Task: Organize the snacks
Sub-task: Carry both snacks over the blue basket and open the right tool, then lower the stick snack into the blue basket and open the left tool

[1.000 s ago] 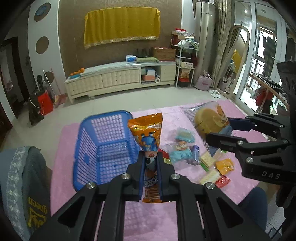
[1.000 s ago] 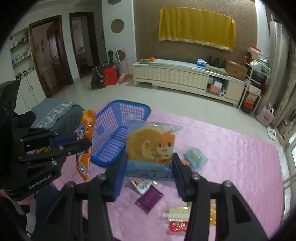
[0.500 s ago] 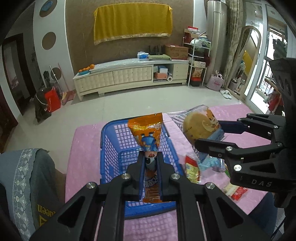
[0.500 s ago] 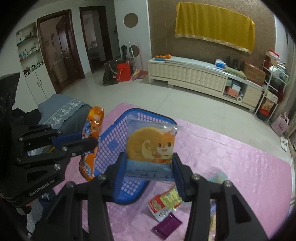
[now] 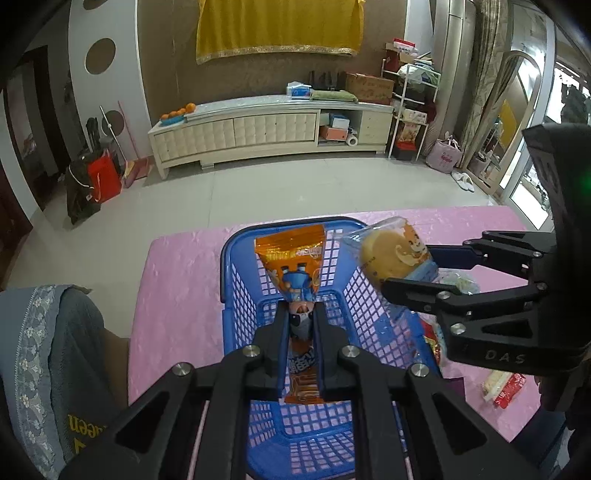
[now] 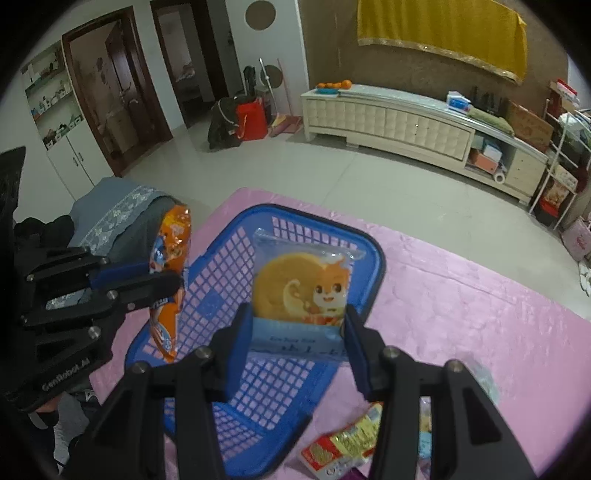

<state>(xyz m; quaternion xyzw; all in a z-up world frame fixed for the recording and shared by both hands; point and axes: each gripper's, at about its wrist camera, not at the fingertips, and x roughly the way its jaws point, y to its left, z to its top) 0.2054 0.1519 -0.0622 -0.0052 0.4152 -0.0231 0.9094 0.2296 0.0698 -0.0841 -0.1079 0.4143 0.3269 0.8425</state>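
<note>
The orange snack packet (image 5: 295,269) stands upright, clamped low down in the left claw (image 5: 301,325), and the clear cake packet (image 6: 301,291) with the cartoon squirrel is pinched by its lower edge in the right claw (image 6: 299,332). A second ago both packets hung over loose snacks on the pink cloth, with the blue basket (image 5: 236,280) off to the left claw's left; now the basket lies directly beneath and ahead of both claws, so both packets look ready to be let go into it. The basket appears empty. Beyond the right claw's right side, a red-and-yellow packet (image 6: 343,443) and other snacks wait on the bench (image 6: 480,295), covered in pink quilted cloth. Beyond it are a pale tiled floor, a long cream cabinet (image 5: 266,129) and a yellow cloth (image 5: 277,26) on the wall
</note>
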